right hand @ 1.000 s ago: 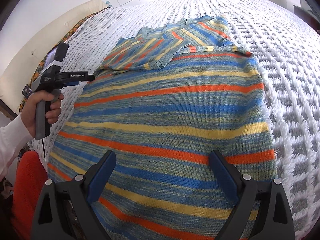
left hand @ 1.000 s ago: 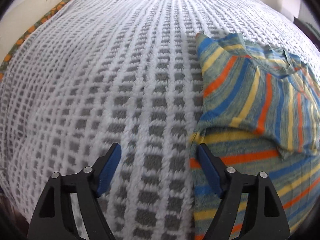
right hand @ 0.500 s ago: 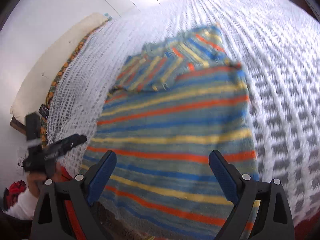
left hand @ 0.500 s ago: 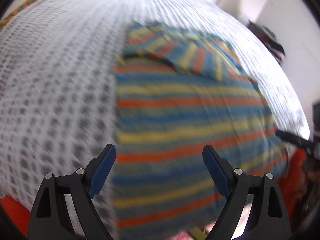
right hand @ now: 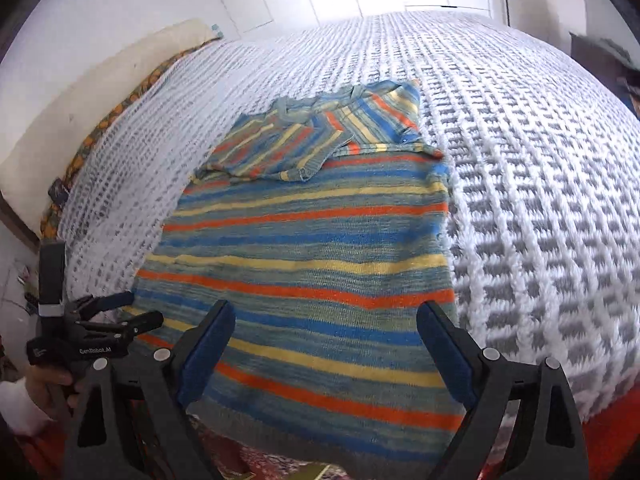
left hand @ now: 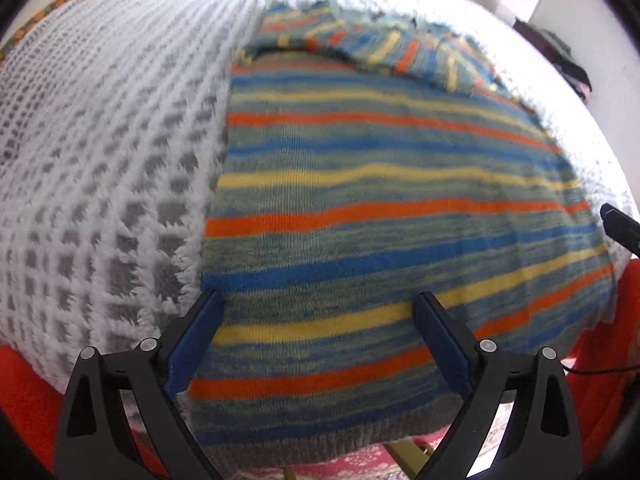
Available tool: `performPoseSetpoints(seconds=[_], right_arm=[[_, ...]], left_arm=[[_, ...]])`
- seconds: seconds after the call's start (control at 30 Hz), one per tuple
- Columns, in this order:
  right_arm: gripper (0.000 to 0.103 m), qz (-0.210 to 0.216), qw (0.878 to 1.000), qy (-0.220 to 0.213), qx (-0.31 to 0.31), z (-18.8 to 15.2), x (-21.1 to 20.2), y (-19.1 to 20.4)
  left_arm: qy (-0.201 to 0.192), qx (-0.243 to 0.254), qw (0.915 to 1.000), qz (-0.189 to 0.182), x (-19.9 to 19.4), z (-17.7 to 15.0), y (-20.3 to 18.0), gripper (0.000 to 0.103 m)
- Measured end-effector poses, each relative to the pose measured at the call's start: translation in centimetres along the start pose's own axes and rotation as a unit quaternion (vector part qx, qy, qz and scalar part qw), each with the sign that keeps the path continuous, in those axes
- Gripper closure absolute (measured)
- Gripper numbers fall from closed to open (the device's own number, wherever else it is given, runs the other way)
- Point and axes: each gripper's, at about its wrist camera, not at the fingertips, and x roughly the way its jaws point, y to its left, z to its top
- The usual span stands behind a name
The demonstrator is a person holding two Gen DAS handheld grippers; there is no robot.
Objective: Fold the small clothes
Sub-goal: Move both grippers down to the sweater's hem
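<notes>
A striped knit sweater [left hand: 380,208] in blue, orange, yellow and grey-green lies flat on the bed, both sleeves folded in across its upper part; its hem hangs over the bed's near edge. It also shows in the right wrist view [right hand: 312,248]. My left gripper [left hand: 320,340] is open and empty, hovering over the hem near the sweater's left side. My right gripper [right hand: 326,344] is open and empty over the hem toward the right side. The left gripper also shows in the right wrist view [right hand: 120,312], beside the sweater's left edge.
A white and grey waffle-knit blanket [right hand: 520,184] covers the bed. A cream headboard or cushion [right hand: 80,92] runs along the far left. Red fabric [left hand: 28,392] and a patterned rug [left hand: 360,464] lie below the bed's near edge. The right gripper's tip [left hand: 620,228] shows at the right.
Both grippers have pulled back toward the bed's near edge and now face the sweater's hem. The left gripper swung from the bare blanket to over the sweater. Both stayed open.
</notes>
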Motion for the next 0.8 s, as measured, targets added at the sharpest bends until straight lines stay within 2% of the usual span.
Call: performPoseSetpoints(seconds=[0.07, 0.17, 0.37, 0.57, 0.8], right_arm=[[0.011, -0.008, 0.999, 0.044, -0.010, -0.3, 2.5, 0.1], [0.010, -0.014, 0.995, 0.100, -0.003, -1.6, 5.2, -0.4], [0.007, -0.016, 0.995, 0.092, -0.014, -2.0, 5.1, -0.4], [0.007, -0.004, 0.996, 0.087, -0.001, -2.4, 4.6, -0.9], [0.006, -0.008, 0.996, 0.090, -0.004, -2.3, 4.8, -0.4]], left_arm=[[-0.007, 0.012, 0.9999, 0.008, 0.5, -0.6, 0.3, 0.000], [-0.014, 0.034, 0.9992, 0.017, 0.7, -1.1, -0.2, 0.001], [-0.010, 0.016, 0.9998, 0.000, 0.8, -1.4, 0.4, 0.001], [-0.010, 0.020, 0.9997, 0.005, 0.9, -1.8, 0.3, 0.001], [-0.010, 0.021, 0.9997, 0.006, 0.9, -1.7, 0.2, 0.001]])
